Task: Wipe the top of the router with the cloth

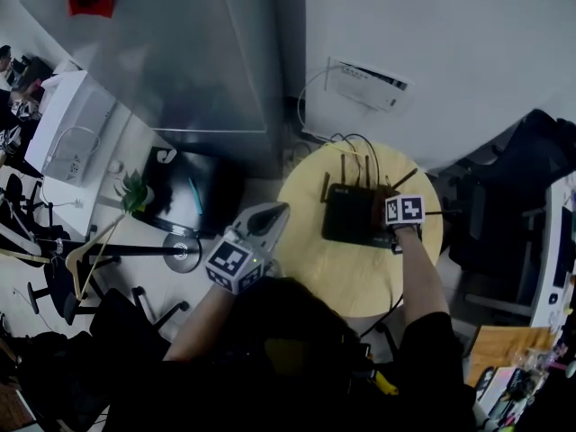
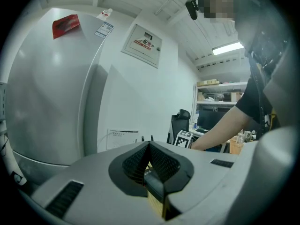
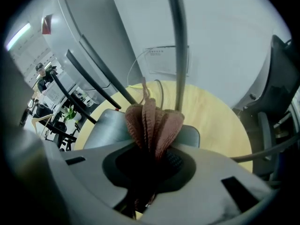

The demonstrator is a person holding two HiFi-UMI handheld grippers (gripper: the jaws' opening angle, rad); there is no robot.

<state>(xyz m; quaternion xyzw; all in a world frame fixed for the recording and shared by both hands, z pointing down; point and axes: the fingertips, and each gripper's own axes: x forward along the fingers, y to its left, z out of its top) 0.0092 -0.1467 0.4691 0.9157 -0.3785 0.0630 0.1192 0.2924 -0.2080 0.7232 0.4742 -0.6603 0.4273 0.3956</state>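
A black router [image 1: 349, 214] with several upright antennas lies on the round yellow table [image 1: 351, 282]. My right gripper [image 1: 396, 214] is over the router's right part, shut on a brownish-pink cloth [image 3: 152, 121]. In the right gripper view [image 3: 152, 149] the cloth's folds stick out past the jaws just above the router's dark top [image 3: 101, 125], with antennas [image 3: 178, 46] rising behind. My left gripper [image 1: 268, 219] hangs off the table's left edge, away from the router. Its jaws [image 2: 149, 161] meet with nothing held between them.
A tall grey fridge-like cabinet [image 1: 180, 52] stands behind the table on the left. A white wall box [image 1: 369, 84] with cables is beyond the router. A dark office chair [image 1: 522, 178] stands at the right, a small plant [image 1: 133, 192] and a stand base [image 1: 183, 252] at the left.
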